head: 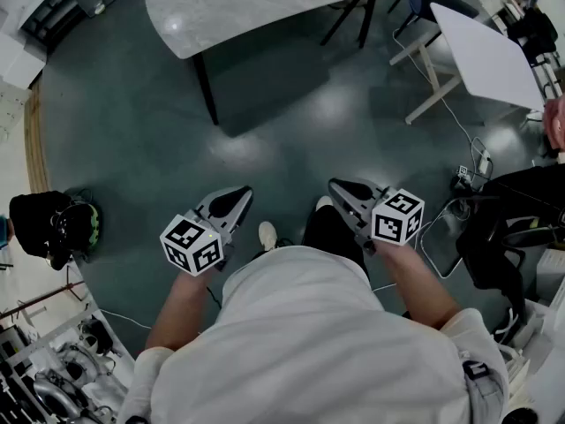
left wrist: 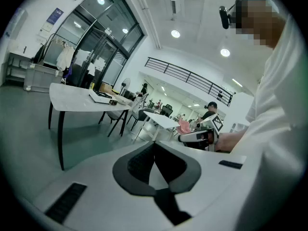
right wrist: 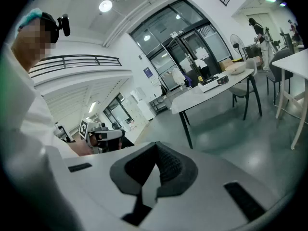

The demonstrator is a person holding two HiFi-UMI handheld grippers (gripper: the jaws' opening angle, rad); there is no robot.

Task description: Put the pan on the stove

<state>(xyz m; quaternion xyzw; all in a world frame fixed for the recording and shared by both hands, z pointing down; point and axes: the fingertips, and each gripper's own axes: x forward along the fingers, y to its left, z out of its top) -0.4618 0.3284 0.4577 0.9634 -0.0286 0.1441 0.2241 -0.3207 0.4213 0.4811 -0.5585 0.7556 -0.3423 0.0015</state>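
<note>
**Tables and a bag on the teal floor (head: pixel 291 122)**

A marble-topped table (head: pixel 203 16) stands well ahead of the fingertips (head: pixel 231 203). A white table (head: pixel 485 56) stands ahead and to their right. A black bag (head: pixel 44 223) lies well apart to their left.

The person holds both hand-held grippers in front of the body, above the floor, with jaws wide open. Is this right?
Only the jaws are wrong: the left hand-held gripper and the right hand-held gripper are shut, with nothing between the jaws, as the two gripper views show. The rest stands.
</note>
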